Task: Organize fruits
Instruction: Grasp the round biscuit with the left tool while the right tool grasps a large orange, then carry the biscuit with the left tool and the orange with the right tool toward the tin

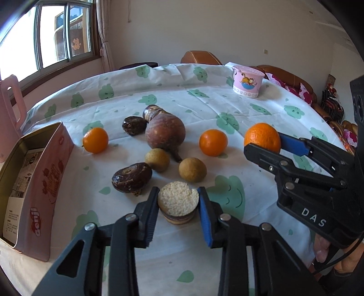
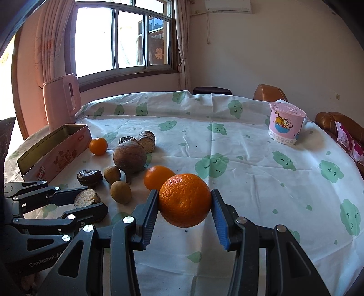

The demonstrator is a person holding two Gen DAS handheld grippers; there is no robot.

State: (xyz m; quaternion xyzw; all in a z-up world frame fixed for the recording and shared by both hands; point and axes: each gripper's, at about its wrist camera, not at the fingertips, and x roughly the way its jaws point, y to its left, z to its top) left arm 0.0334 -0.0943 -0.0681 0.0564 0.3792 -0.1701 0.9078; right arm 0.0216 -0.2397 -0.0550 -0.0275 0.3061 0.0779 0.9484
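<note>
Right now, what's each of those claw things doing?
Left gripper: shut on a cut, sesame-topped round piece.
Right gripper: shut on a large orange.

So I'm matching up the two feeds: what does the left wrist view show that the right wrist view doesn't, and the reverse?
Left wrist only: the printed paper lining the pink tin and the flat, grainy top of the round cake in the left hand-held gripper.

Right wrist only: the whole pink jug and a wall unit up high.

Both: the right hand-held gripper shut on the big orange, and the lidded cartoon cup.
</note>
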